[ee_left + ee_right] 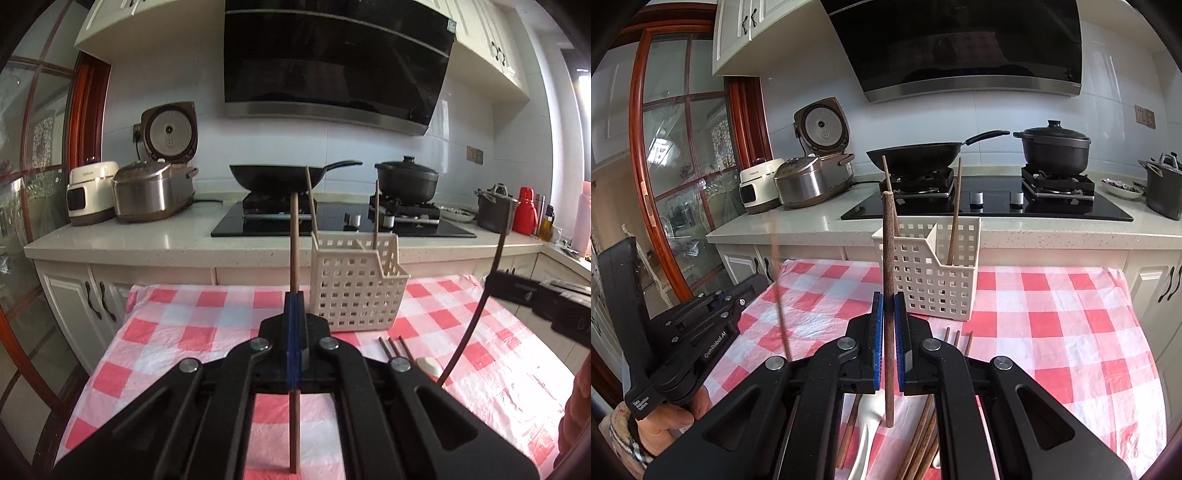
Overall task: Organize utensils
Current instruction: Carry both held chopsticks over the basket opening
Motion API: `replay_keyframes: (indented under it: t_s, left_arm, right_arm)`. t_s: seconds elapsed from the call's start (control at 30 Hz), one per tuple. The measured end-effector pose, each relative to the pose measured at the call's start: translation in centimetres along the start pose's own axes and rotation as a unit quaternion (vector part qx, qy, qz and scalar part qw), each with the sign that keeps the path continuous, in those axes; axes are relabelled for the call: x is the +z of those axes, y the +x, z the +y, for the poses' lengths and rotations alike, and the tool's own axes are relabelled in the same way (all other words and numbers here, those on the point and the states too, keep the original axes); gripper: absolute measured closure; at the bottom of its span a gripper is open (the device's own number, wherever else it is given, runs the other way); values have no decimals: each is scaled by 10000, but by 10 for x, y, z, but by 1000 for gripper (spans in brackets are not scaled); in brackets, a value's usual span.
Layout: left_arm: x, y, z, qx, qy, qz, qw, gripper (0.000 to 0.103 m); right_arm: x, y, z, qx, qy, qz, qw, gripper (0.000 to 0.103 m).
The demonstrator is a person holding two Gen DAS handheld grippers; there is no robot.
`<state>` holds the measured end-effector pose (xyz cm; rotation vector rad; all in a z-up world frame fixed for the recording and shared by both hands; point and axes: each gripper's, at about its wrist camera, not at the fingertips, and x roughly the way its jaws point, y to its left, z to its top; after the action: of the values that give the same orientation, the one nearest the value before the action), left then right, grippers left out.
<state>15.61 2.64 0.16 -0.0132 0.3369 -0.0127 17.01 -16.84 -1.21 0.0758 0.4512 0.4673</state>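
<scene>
A white perforated utensil basket (356,286) stands on the checked tablecloth (184,332), with two chopsticks (375,214) upright inside; it also shows in the right wrist view (931,273). My left gripper (295,314) is shut on a brown chopstick (294,236), held upright left of the basket. My right gripper (888,314) is shut on another brown chopstick (888,258), upright in front of the basket. Several loose chopsticks (923,439) and a white spoon (866,421) lie on the cloth under the right gripper.
Behind the table runs a counter (147,236) with a black hob, a wok (280,177), a black pot (406,181), rice cookers (151,188) and a grey pot (493,210). A glass door (676,166) stands at the left.
</scene>
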Motion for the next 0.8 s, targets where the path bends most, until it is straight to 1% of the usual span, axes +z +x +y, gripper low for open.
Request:
replay_keyframes:
  t_s: [0.1, 0.13, 0.17, 0.2, 0.27, 0.3, 0.33, 0.37, 0.4, 0.43, 0.47, 0.5, 0.6, 0.63, 0.7, 0.77, 0.8]
  left_arm:
    - [10, 0, -5, -56, 120, -142, 9998, 103]
    - [13, 1, -6, -84, 132, -156, 9998, 103]
    - [15, 5, -7, -147, 149, -89, 9997, 103]
    - [15, 12, -7, -239, 164, 79, 9995, 103]
    - [9, 24, -5, -260, 72, 303, 9992, 103]
    - [5, 32, -3, -287, 61, 477, 9984, 103]
    - [0, 48, -1, -346, -6, 806, 9961, 102]
    - [-4, 62, 4, -342, -133, 1051, 9938, 98]
    - [-8, 82, 8, -340, -216, 1367, 9898, 77]
    - [-12, 97, 11, -406, -304, 1581, 9861, 60]
    - [-15, 112, 14, -462, -386, 1763, 9825, 59]
    - [-18, 135, 15, -470, -382, 2053, 9768, 59]
    - [-31, 181, 15, -367, -266, 2541, 9661, 62]
    - [-37, 195, 16, -348, -242, 2698, 9620, 66]
    - [-48, 215, 17, -247, -242, 2871, 9573, 72]
    - [-51, 230, 19, -219, -304, 2950, 9548, 73]
    - [-52, 236, 19, -184, -303, 2984, 9538, 75]
  right_arm:
    - [4, 4, -4, -23, 41, 22, 10000, 97]
    - [6, 5, -6, -27, 61, 18, 10000, 97]
    - [6, 6, -7, -32, 69, 17, 10000, 97]
    - [7, 7, -7, -41, 77, 22, 10000, 97]
    - [5, 10, -6, -36, 64, 58, 10000, 97]
    - [5, 10, -6, -43, 48, 30, 10000, 97]
    - [4, 9, -5, -56, 39, 21, 10000, 97]
    - [4, 9, -6, -18, 62, 31, 10000, 97]
    - [5, 10, -6, 6, 68, 45, 10000, 97]
    - [5, 10, -5, 18, 43, 58, 10000, 97]
    - [6, 11, -5, 32, 21, 66, 10000, 97]
    - [6, 11, -5, 58, 21, 75, 10000, 97]
    - [7, 12, -7, 87, 30, 82, 9999, 97]
    - [7, 12, -9, 99, 48, 88, 9999, 97]
    - [8, 15, -11, 118, 62, 106, 9999, 97]
    - [10, 17, -13, 138, 54, 124, 9998, 97]
    - [10, 17, -13, 147, 58, 129, 9998, 97]
